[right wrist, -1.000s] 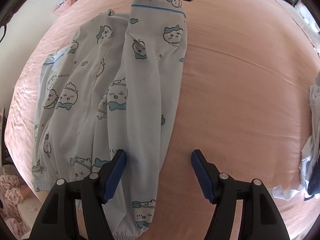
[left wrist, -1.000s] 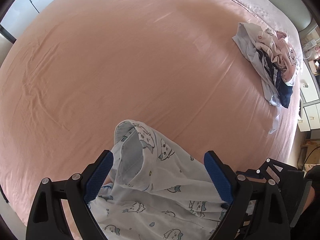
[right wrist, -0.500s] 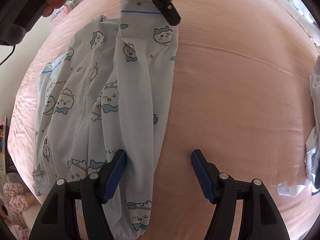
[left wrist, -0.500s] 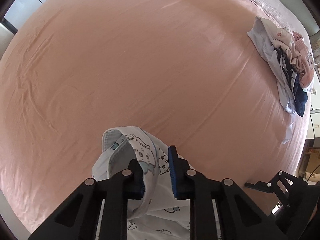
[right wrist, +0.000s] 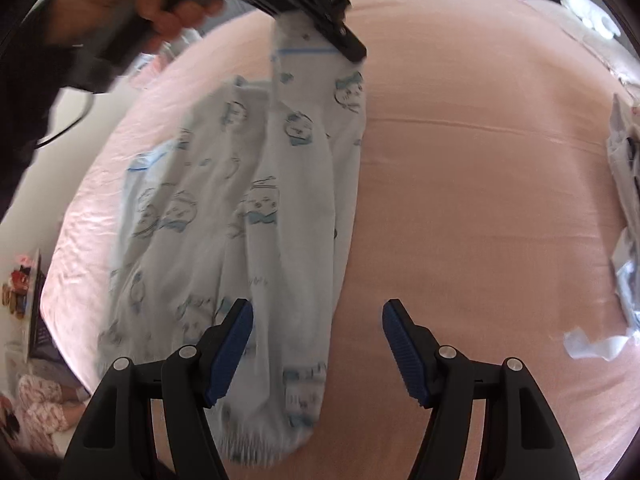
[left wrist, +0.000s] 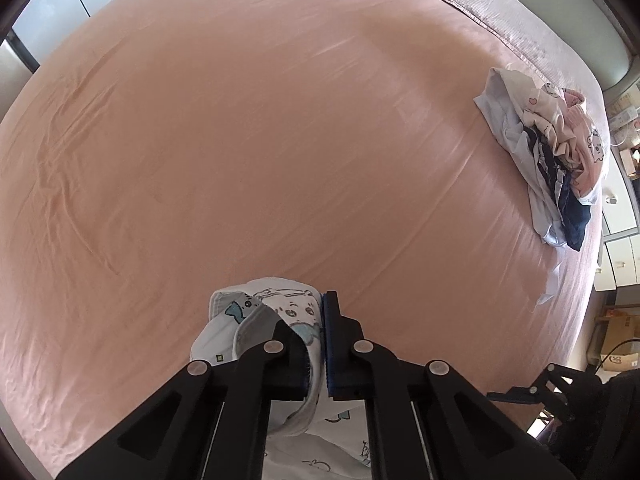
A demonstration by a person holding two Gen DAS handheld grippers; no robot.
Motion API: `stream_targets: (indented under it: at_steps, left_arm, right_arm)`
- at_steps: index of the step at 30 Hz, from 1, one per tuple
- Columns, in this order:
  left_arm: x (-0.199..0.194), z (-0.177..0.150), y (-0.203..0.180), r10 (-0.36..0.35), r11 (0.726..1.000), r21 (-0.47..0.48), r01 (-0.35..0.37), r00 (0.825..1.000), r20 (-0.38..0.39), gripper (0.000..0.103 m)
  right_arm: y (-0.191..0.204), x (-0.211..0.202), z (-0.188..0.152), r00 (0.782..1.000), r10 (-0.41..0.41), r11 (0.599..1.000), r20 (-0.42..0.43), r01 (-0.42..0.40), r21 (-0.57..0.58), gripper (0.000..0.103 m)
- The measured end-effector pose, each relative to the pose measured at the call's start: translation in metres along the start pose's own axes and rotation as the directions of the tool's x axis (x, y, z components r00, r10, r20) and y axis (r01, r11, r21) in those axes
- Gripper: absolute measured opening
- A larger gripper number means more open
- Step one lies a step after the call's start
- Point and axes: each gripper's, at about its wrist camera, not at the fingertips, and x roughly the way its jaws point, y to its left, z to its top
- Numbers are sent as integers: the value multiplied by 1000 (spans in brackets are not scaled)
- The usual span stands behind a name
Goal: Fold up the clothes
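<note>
Light blue pyjama trousers [right wrist: 248,216] with a cartoon print lie lengthwise on the pink bed sheet [right wrist: 480,200]. My left gripper [left wrist: 318,344] is shut on their waistband end [left wrist: 276,312] and lifts it off the sheet; the same gripper [right wrist: 344,42] shows at the top of the right wrist view, held by a hand. My right gripper [right wrist: 318,354] is open and empty, hovering above the cuff end of the trousers, with the left pad [right wrist: 232,352] over the fabric.
A pile of crumpled clothes [left wrist: 552,152] lies at the far right of the bed, its edge also in the right wrist view [right wrist: 624,184]. A pillow or headboard edge [left wrist: 500,8] is at the top. Cabinets [left wrist: 616,216] stand beyond the right edge.
My left gripper closed on the waistband end and raised it. The trousers' upper part now hangs from it. My right gripper stayed open over the cuff end.
</note>
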Motion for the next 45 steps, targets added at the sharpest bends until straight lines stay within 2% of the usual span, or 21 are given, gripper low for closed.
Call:
stream_targets:
  at_steps: [2, 5, 12, 13, 14, 15, 16, 17, 24, 25, 36, 45]
  left_arm:
    - [3, 1, -2, 2, 1000, -4, -2, 1000, -3, 4]
    - [7, 3, -8, 3, 1000, -5, -3, 1000, -6, 4]
    - [9, 9, -15, -1, 1000, 1, 1, 1000, -8, 4]
    - [8, 9, -14, -4, 1000, -4, 4, 1000, -7, 4]
    - [7, 9, -13, -6, 1000, -9, 6, 1000, -4, 4]
    - [7, 9, -12, -8, 1000, -14, 8, 1000, 0, 4]
    - [8, 10, -13, -12, 1000, -17, 12, 1000, 3, 4]
    - [8, 10, -12, -17, 1000, -21, 17, 1000, 6, 4]
    - [-1, 7, -4, -38, 998, -47, 39, 999, 32, 4]
    - [-4, 6, -3, -45, 998, -48, 47, 998, 38, 4]
    - [-44, 13, -6, -76, 995, -53, 83, 988, 131, 4]
    - [-41, 46, -27, -122, 991, -21, 129, 974, 189, 4]
  right_arm:
    - [-3, -13, -14, 999, -46, 998, 1, 46, -45, 67]
    - [-23, -18, -19, 998, -61, 998, -28, 60, -21, 67]
    - [18, -8, 9, 1000, 9, 999, -27, -10, -47, 67]
    - [20, -4, 13, 999, 16, 999, -29, -18, -51, 64]
    - [23, 1, 17, 999, 24, 998, -31, -25, -55, 42]
    - [24, 10, 21, 999, 11, 999, -46, -13, -42, 28]
    - [24, 16, 22, 999, 2, 999, -53, -4, -35, 8]
    - [24, 21, 22, 998, -8, 1000, -60, 6, -27, 7]
    - [13, 26, 19, 998, 41, 999, -57, -39, 30, 3]
    - [13, 26, 19, 996, 62, 998, -69, -63, -12, 2]
    - [4, 5, 18, 999, -12, 999, -45, 10, -46, 2]
    - [-24, -20, 12, 996, -81, 997, -41, 81, -14, 2]
